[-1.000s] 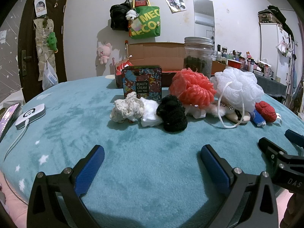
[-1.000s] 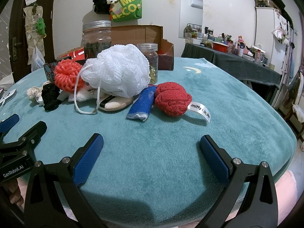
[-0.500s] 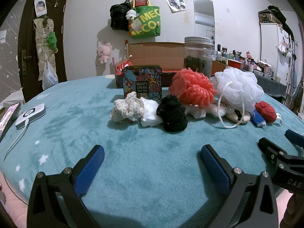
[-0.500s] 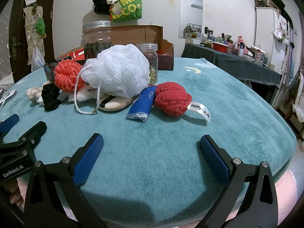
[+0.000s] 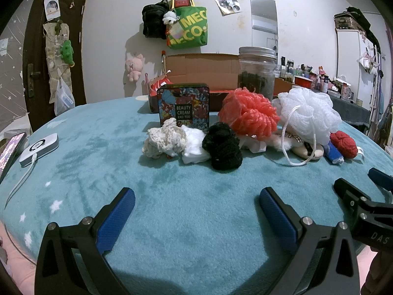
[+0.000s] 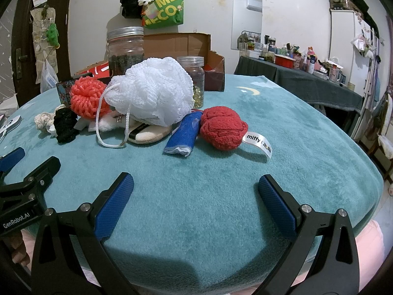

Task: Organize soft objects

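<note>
The floral-patterned square tin (image 5: pixel 183 107) reads "BEAUTY CREAM EXO TOO"; the green fabric tote bag (image 6: pixel 165 8) on the wall shows "MEC" over "ECO"; the white ribbon tag (image 6: pixel 258 142) on the red plush reads "miffy"; the black left gripper (image 6: pixel 14 217) body reads "GenRobot.AI"

White wall (image 5: pixel 307 12), dark door (image 5: pixel 36 61), white fridge (image 6: pixel 343 49).
</note>
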A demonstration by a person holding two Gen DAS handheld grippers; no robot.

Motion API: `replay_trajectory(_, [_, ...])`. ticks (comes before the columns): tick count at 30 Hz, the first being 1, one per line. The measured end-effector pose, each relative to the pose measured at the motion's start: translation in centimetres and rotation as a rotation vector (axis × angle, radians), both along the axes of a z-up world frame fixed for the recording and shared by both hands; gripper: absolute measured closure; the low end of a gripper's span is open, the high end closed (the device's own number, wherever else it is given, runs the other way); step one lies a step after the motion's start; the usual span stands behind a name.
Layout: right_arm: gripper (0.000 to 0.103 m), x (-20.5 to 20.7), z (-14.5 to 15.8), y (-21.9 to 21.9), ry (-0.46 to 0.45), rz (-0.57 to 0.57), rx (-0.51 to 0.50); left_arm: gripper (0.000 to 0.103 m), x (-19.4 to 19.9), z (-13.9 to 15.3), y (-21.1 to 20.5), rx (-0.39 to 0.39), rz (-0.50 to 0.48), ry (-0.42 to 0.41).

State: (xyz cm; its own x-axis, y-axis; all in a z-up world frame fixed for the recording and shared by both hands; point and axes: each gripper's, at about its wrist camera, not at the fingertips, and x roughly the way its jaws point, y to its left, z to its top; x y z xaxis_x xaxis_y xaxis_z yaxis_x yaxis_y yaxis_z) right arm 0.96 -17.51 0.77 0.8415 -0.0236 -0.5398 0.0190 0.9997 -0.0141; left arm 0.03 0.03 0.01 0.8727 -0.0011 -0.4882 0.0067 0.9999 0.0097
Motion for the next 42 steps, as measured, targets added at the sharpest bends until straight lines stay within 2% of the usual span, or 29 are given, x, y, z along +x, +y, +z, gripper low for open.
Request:
replay_trajectory(8, [0.000, 0.0, 0.3, 0.1, 0.018, 0.004, 0.009, 0.000, 0.6, 1.2, 0.1, -0.024, -0.038, 0.043])
replay_trajectory(14, [0.000, 1.0, 1.2, -1.2, 0.041, 0.033, 0.080, 0.000, 1.4, 3.0, 0.1, -0.048, -0.072, 0.011])
replay_trajectory(16, [0.000, 1.4, 2.1, -1.6, 0.038, 0.044, 0.109, 0.000, 1.7, 3.9, 0.0, -0.047, -0.095, -0.001])
replay_trajectory(23, [0.000, 3.7, 5.1, -2.2, -0.002, 0.093, 0.115, 0.000, 4.6, 6.5, -0.3, -0.053, -0.154, -0.001])
replay_trajectory(28, [0.000, 6.0, 6.8, -2.3, -0.014, 0.150, 0.129, 0.000, 6.8, 7.5, -0.5, -0.063, -0.197, 0.031])
replay_trajectory(36, [0.000, 10.6, 6.8, -2.1, 0.085, 0.267, 0.196, 0.002, 9.5, 7.3, -1.1, -0.040, -0.233, 0.098])
replay_trajectory(39, [0.000, 11.6, 6.4, -2.3, 0.125, 0.298, 0.232, 0.005, 10.0, 6.7, -1.5, -0.027, -0.254, 0.124])
replay_trajectory(42, [0.000, 12.6, 5.8, -2.3, 0.168, 0.323, 0.260, 0.013, 10.5, 6.3, -1.7, -0.023, -0.268, 0.134])
